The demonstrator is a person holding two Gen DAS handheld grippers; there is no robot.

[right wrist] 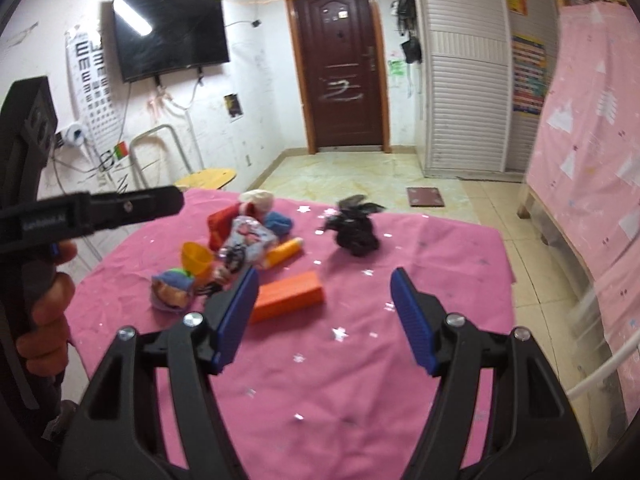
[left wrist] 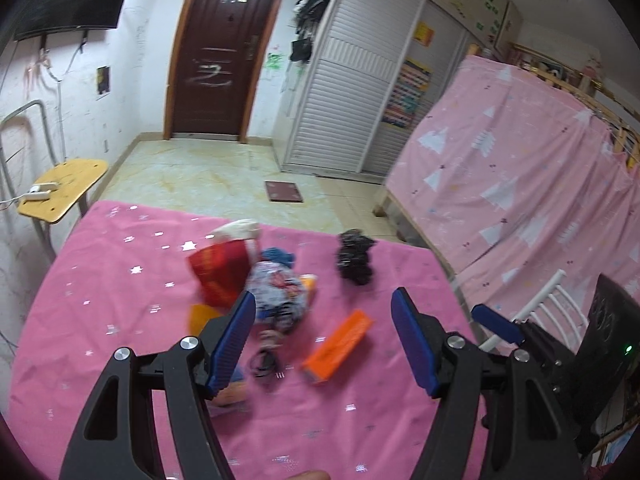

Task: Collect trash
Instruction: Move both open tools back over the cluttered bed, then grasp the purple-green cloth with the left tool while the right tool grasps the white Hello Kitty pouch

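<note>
Both grippers hang above the near edge of the worktop (right wrist: 440,280) with nothing between their jaws — the left gripper (left wrist: 323,338) and the right gripper (right wrist: 323,316) each stand apart, empty, aimed down at the litter as if choosing a first piece.

The trash sits in a loose heap towards the far side of the pink cloth: a red bag (left wrist: 220,274), a crumpled printed wrapper (left wrist: 276,288), a yellow cup (right wrist: 196,258), and an orange box (right wrist: 288,296) lying flat, nearest the grippers. A black bag (right wrist: 356,228) lies crumpled a little apart to the right — likely the receptacle, so it probably needs opening before anything goes in.

Beyond is a tiled floor (right wrist: 340,172), a brown door (right wrist: 340,76), a wall TV (right wrist: 168,36) and a white wardrobe (right wrist: 460,80); a pink sheet (left wrist: 520,168) drapes a bed frame on the right.
</note>
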